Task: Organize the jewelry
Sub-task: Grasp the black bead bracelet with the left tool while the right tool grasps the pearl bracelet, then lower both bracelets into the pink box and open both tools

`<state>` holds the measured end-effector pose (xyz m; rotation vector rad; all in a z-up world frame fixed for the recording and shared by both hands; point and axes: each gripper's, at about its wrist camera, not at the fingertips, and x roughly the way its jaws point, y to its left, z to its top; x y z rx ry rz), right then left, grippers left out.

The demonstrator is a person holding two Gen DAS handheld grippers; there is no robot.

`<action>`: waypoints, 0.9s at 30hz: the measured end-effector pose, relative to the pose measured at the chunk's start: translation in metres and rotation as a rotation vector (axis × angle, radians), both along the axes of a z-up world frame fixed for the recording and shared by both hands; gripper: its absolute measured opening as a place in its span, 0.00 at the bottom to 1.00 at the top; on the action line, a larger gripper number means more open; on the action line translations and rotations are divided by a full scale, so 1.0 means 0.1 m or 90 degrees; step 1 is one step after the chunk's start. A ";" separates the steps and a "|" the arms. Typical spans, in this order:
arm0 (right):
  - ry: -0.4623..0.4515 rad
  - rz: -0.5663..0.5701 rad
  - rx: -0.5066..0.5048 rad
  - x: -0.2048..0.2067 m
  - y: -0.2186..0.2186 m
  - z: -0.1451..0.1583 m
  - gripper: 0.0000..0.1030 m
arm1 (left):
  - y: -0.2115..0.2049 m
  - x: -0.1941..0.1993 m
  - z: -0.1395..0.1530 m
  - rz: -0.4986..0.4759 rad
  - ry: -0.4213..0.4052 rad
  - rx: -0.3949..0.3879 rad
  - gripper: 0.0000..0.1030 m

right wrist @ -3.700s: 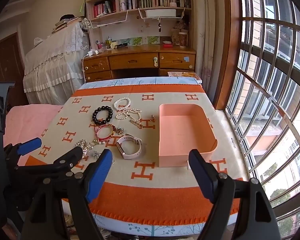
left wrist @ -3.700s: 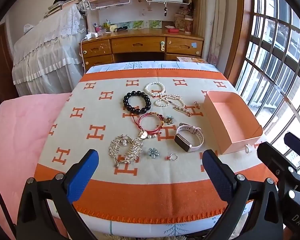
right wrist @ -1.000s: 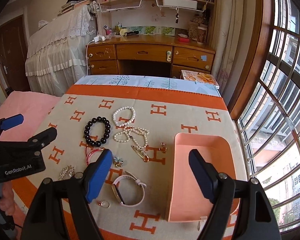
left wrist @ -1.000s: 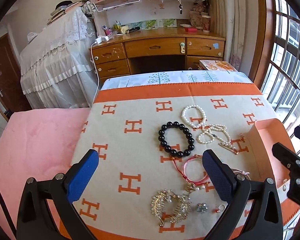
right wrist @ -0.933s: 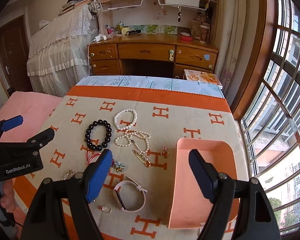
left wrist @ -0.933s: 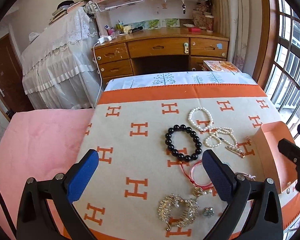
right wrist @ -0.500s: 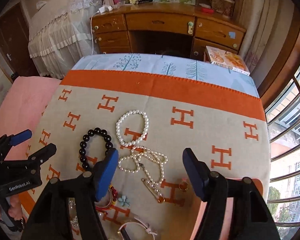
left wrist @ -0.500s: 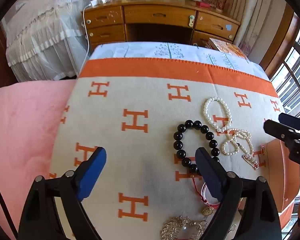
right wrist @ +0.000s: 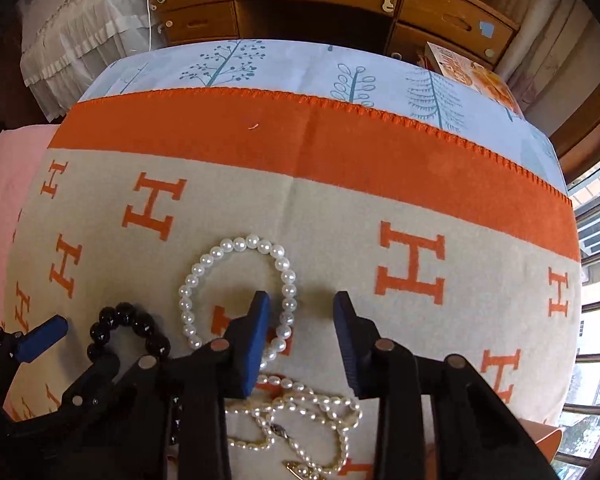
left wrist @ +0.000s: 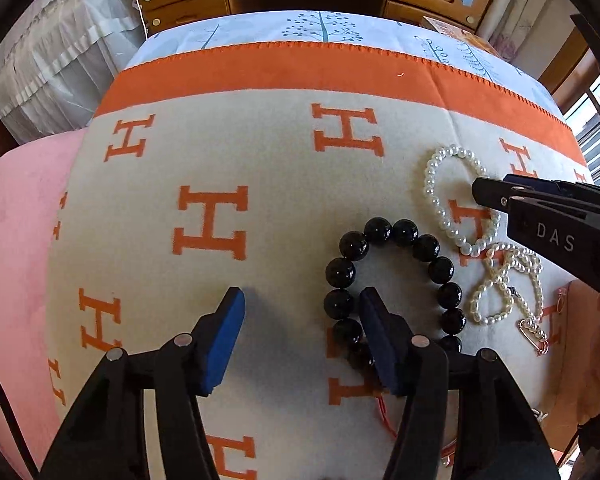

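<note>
black bead bracelet (left wrist: pixel 396 280) flat on blanket, white pearl bracelet (right wrist: pixel 240 292) just beside

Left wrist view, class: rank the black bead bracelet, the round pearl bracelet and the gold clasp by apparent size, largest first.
1. Black bead bracelet, partly hidden.
2. Round pearl bracelet, clearly smaller but farther away, so true size is unsure.
3. Gold clasp, smallest.
</note>
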<state>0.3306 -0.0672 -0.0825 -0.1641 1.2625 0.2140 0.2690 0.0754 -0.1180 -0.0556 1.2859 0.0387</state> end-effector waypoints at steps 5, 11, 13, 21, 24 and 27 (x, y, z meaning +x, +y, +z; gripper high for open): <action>0.009 0.016 0.022 -0.06 0.01 -0.01 0.07 | -0.07 -0.04 0.04 -0.015 0.000 -0.005 0.19; -0.022 0.012 0.121 -0.34 -0.23 0.29 0.07 | -0.11 -0.15 0.15 0.006 -0.019 -0.022 0.12; -0.049 0.015 0.158 -0.52 -0.36 0.52 0.07 | -0.10 -0.22 0.27 0.019 -0.046 -0.040 0.12; -0.195 -0.009 0.253 -1.29 -1.23 1.47 0.07 | -0.41 -0.59 1.13 -0.012 -0.163 -0.079 0.12; -0.226 -0.028 0.258 -1.57 -1.56 1.63 0.07 | -0.61 -0.73 1.41 -0.037 -0.196 -0.095 0.12; -0.231 -0.042 0.242 -1.78 -1.82 1.57 0.07 | -0.94 -0.86 1.63 -0.073 -0.222 -0.106 0.12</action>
